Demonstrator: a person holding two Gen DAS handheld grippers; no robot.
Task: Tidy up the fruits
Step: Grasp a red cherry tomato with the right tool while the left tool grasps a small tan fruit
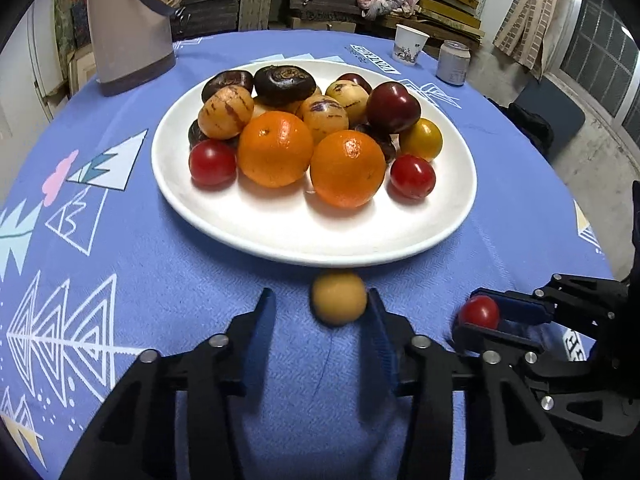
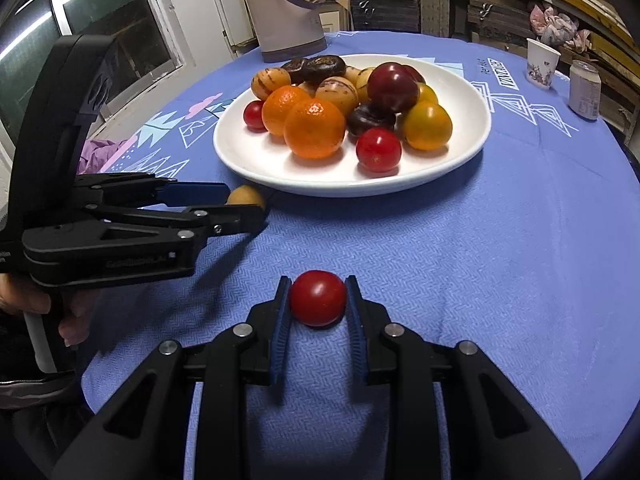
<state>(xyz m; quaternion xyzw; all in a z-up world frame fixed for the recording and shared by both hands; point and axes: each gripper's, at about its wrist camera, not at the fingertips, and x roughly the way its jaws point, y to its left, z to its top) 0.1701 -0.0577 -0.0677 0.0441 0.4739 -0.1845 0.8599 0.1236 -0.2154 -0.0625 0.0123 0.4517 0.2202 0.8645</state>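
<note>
Two fruits lie loose on the counter, off the white plate where the rest are heaped. Your left claw stands wide, the pale yellow fruit just touching its right finger by the plate's near rim, likely lined up for a pinch. Your right claw is drawn narrow about the red tomato, both pads close against it; I judge it held or nearly so. That tomato looks smooth, glossy, round.
</note>
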